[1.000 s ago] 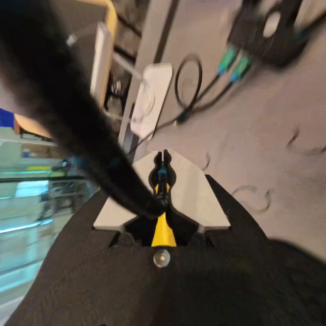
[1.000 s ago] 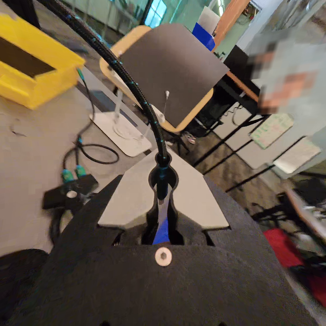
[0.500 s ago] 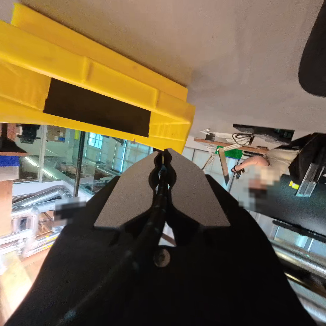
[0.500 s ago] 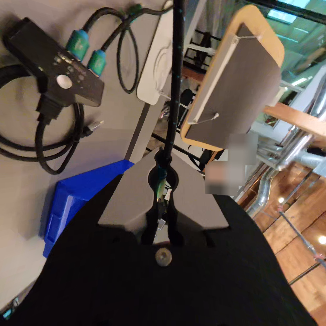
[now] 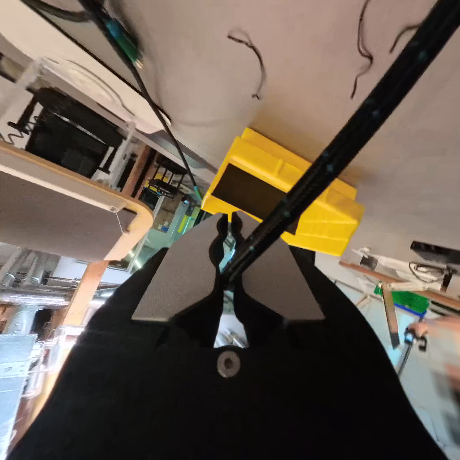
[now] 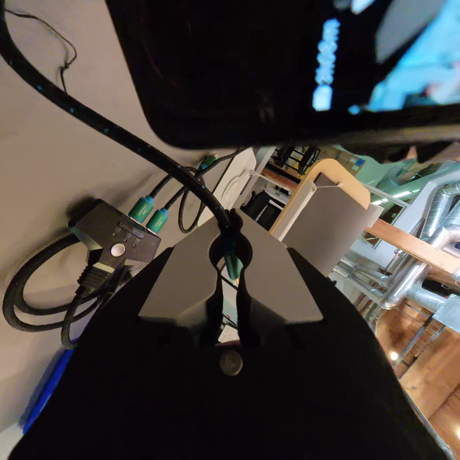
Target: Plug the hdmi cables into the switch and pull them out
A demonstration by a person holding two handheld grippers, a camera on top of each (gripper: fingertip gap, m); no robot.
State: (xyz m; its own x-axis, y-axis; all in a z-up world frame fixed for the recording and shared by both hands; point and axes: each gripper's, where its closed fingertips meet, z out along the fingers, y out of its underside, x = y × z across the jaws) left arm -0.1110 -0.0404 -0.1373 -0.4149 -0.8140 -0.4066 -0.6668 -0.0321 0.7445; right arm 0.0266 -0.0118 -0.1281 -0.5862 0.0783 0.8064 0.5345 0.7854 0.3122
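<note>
Black braided cable [image 6: 119, 134], teal plug [image 6: 232, 265]

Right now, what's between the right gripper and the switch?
Right wrist view: only bare table between the right gripper and the switch. The gripper's braided cable arcs above.

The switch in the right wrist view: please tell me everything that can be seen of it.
The switch is a small black box, plastic by its look, lying flat on the pale table. Its top bears a round silver button with small marks around it. Two teal plugs sit side by side in its far edge, their thin black cables running away. A thick black cable leaves the near edge and coils beside it. No hand-held gripper touches it.
</note>
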